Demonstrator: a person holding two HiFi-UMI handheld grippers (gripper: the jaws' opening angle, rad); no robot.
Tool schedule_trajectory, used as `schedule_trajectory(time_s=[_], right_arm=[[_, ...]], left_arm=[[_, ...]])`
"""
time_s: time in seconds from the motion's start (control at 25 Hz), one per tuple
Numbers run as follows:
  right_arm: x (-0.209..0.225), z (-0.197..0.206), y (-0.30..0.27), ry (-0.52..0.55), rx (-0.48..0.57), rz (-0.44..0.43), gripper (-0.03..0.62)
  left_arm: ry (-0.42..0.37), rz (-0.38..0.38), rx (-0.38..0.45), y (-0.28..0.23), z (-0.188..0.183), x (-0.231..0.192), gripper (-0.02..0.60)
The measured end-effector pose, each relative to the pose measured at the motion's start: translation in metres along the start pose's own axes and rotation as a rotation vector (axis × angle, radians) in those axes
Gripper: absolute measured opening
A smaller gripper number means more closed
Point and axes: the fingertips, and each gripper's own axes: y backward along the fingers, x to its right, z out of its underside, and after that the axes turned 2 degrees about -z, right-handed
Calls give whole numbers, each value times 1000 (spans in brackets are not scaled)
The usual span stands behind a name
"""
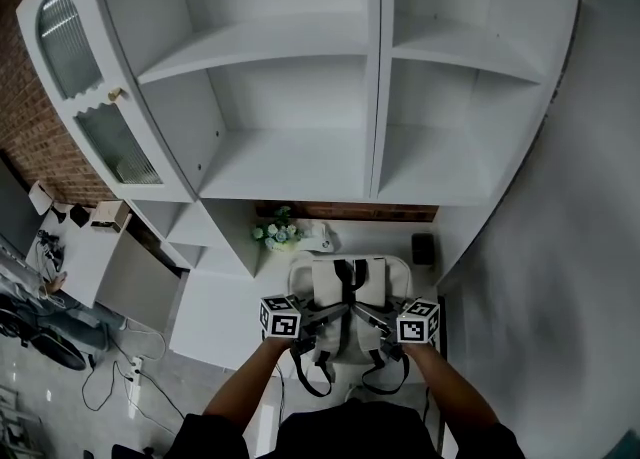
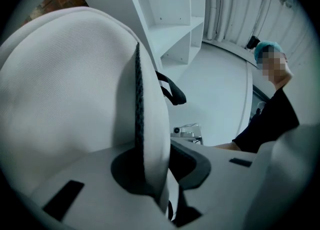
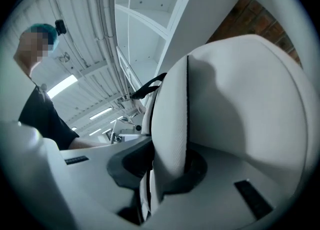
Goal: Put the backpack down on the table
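A cream backpack with black straps stands upright between my two grippers, over the white table in front of the shelves. My left gripper is shut on its left padded edge, and my right gripper is shut on its right edge. In the left gripper view the backpack fills the left half, and its seamed edge is pinched in the left gripper. The right gripper view shows the same for the backpack and the right gripper. Black straps hang below. Whether its bottom touches the table is hidden.
A tall white shelving unit rises behind the table, with a glass-doored cabinet at its left. A small bunch of flowers and a black object sit at the table's back. Cables lie on the floor at the lower left.
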Motion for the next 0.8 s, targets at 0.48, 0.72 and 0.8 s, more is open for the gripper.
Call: schedule_trajectory(time_s=[0.48,0.72,0.8], right_arm=[[17,3,-3,-26,-5,28,60],[23,6,1,-54,-4,76,134],[27,5,2,-61,2,103,143]], left_arm=[[52,13,36,0,2,-16,63],[59,-45,51,6,-5,-23,69],[66,-69,48,10,-5,-27,102]])
